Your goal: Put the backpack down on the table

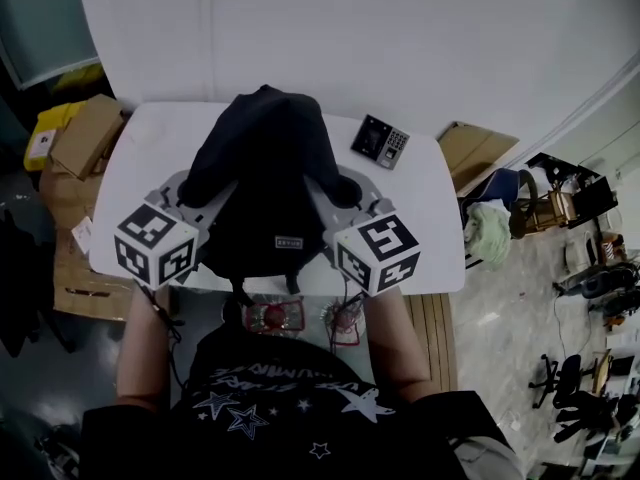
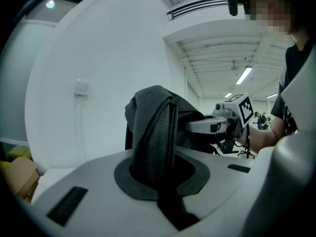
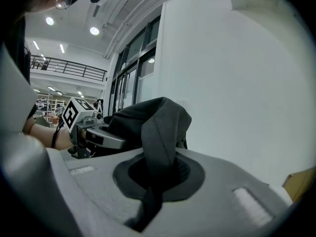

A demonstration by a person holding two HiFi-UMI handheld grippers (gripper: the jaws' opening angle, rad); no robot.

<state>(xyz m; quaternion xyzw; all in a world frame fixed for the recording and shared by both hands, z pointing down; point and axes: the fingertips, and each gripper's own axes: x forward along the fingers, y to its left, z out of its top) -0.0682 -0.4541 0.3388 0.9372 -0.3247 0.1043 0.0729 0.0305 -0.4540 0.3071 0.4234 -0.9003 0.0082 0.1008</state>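
A black backpack (image 1: 262,183) hangs between my two grippers over the white table (image 1: 420,218); I cannot tell whether its bottom touches the top. My left gripper (image 1: 193,196) is shut on a woven shoulder strap (image 2: 157,142) at the pack's left side. My right gripper (image 1: 347,193) is shut on the other strap (image 3: 159,137) at its right side. In the left gripper view the strap runs down between the pads, and the right gripper (image 2: 219,124) shows beyond the pack. In the right gripper view the left gripper (image 3: 91,132) shows the same way.
A black keypad device (image 1: 380,141) lies on the table at the back right. Cardboard boxes (image 1: 85,133) stand left of the table, another piece of cardboard (image 1: 470,153) to its right. A white wall rises behind. Chairs and clutter (image 1: 560,208) fill the floor at right.
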